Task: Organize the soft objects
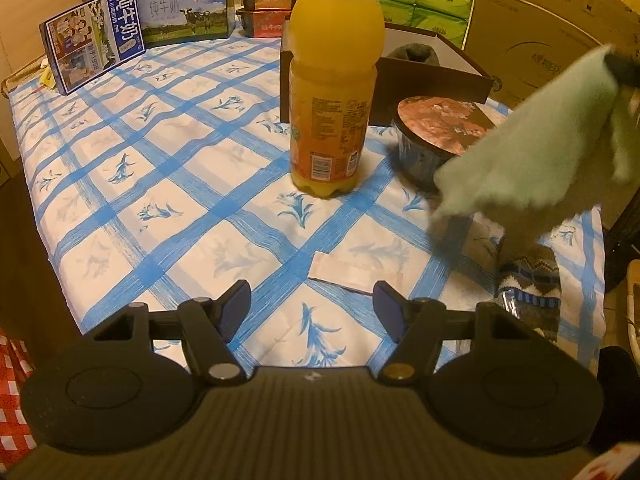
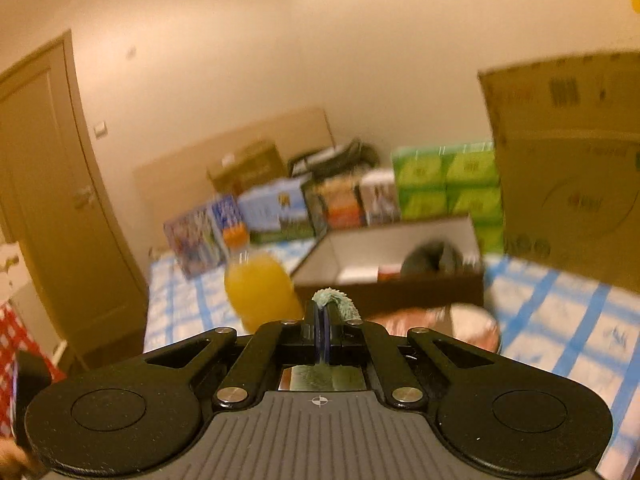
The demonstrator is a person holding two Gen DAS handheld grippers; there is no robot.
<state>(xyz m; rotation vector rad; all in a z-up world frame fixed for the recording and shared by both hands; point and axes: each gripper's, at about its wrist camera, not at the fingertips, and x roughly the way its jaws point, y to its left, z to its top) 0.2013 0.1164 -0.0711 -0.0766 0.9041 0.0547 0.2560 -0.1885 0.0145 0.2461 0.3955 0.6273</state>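
Above the checked tablecloth (image 1: 168,168), the right tool (image 2: 323,312) clamps the green cloth (image 1: 532,148).

Each gripper (image 1: 312,306) (image 2: 323,320) is matte black: 2 round discs, silver rivets, ribbed grey centre, blue-padded fingers (image 1: 236,308).

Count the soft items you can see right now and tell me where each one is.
3. A green cloth hangs from the right claw; a patterned sock lies at the table's near right edge; a grey item sits in the open box. More may be hidden.
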